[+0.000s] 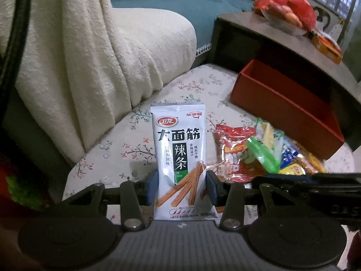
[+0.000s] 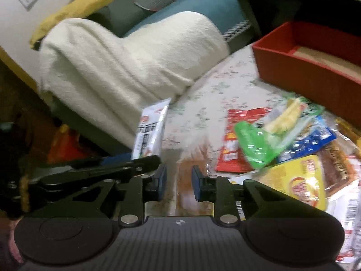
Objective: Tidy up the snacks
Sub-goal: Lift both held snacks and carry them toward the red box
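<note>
1. Left gripper is clamped on the white pack, pads pressing its two side edges low down. The pack stands upright, lifted off the floral cloth.
2. Landmark is the red box. The white pack is well left of it and nearer the camera. The snack pile lies just in front of the box, between box and grippers.
3. Right gripper has jaws apart around a clear orange-brown packet. The frame is blurred, so I cannot tell if the pads touch it. The packet sits on the cloth at the left edge of the pile, in front of the box.
4. Handling, white pack: judged light, thin glossy film with soft contents. It will flex and can slip or swing in an edge pinch. A hold across the sealed end or the flat faces looks safer than the sides.
5. Handling, clear packet: also light, crinkly and slick. Grip mid-body across the narrow width, and squeeze gently since the contents may crush.
6. Pile items overlap, green pack over red pack and yellow pack beside, so lifting one may drag its neighbours.
7. The box looks empty where its inside shows, and its open top faces up, so dropping packs in from above should work.
</note>
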Motion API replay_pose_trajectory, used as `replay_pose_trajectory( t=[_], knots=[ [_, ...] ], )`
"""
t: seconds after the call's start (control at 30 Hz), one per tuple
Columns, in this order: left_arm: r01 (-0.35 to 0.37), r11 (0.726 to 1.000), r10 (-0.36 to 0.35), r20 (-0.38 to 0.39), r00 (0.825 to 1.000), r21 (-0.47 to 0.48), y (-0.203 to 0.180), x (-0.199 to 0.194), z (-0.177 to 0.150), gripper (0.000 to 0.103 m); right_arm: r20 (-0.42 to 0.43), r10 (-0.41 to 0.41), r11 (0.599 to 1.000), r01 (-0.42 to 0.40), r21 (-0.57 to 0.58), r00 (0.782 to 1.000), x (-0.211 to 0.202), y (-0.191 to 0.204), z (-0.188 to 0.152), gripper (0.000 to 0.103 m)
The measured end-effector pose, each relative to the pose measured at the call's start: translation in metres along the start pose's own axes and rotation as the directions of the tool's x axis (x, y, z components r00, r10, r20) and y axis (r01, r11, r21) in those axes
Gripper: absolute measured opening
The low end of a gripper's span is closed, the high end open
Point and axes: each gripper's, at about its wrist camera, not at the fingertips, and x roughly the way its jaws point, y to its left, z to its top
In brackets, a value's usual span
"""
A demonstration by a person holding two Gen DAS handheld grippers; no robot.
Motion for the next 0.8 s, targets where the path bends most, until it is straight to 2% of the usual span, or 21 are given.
replay_pose_trajectory(
  t=[0.07,0.13,0.2,0.3,0.33,0.37,0.4,0.47,0.53,0.63,0.73,0.77,0.8],
  knots=[
    [-0.039,0.999,0.039,-0.018,0.999,0.008,0.000,0.010,-0.002,0.038,-0.034,-0.024,0.999,0.025,0.030,0.999,0.008,-0.011,-0.002,0.038],
    [-0.032,0.999,0.032,-0.040,0.999,-0.010,0.005,0.015,-0.006,0.038,-0.061,-0.015,0.999,0.017,0.049,0.998,0.013,-0.017,-0.006,0.039],
    [-0.014,0.999,0.012,-0.042,0.999,-0.033,0.011,0.013,-0.008,0.038,-0.086,-0.019,0.999,0.022,0.031,0.996,0.018,-0.012,-0.008,0.057],
    [-0.034,0.998,0.033,-0.014,0.999,-0.048,0.021,0.007,-0.009,0.038,-0.075,-0.030,0.999,0.028,-0.031,0.997,0.023,0.009,-0.010,0.074],
    [-0.043,0.997,0.043,-0.004,0.999,-0.060,0.027,0.004,-0.009,0.038,-0.076,-0.054,0.996,0.049,-0.073,0.996,0.027,0.019,-0.011,0.078],
    [-0.050,0.996,0.051,0.004,0.999,-0.073,0.033,0.002,-0.009,0.038,-0.081,-0.083,0.993,0.075,-0.096,0.993,0.034,0.027,-0.013,0.088],
    [-0.054,0.995,0.055,0.013,0.998,-0.087,0.039,0.000,-0.008,0.038,-0.082,-0.101,0.990,0.093,-0.105,0.991,0.039,0.031,-0.015,0.091],
    [-0.055,0.992,0.059,0.028,0.998,-0.110,0.048,-0.005,-0.008,0.038,-0.109,-0.107,0.989,0.095,-0.112,0.988,0.052,0.040,-0.020,0.091],
    [-0.049,0.992,0.053,0.031,0.998,-0.116,0.053,-0.007,-0.009,0.038,-0.134,-0.151,0.984,0.136,-0.115,0.979,0.068,0.046,-0.023,0.091],
    [-0.018,0.994,0.021,0.032,0.999,-0.110,0.054,-0.008,-0.010,0.038,-0.108,-0.236,0.961,0.215,-0.172,0.966,0.083,0.054,-0.030,0.090],
    [0.001,0.994,0.003,0.036,0.999,-0.108,0.052,-0.008,-0.009,0.038,-0.079,-0.257,0.949,0.236,-0.209,0.963,0.091,0.057,-0.034,0.089],
    [0.009,0.994,-0.005,0.040,0.999,-0.108,0.052,-0.010,-0.009,0.038,-0.075,-0.263,0.944,0.241,-0.223,0.962,0.092,0.059,-0.033,0.088],
    [0.013,0.994,-0.008,0.043,0.999,-0.108,0.052,-0.010,-0.009,0.038,-0.074,-0.267,0.944,0.245,-0.219,0.961,0.090,0.059,-0.032,0.080]
  ],
)
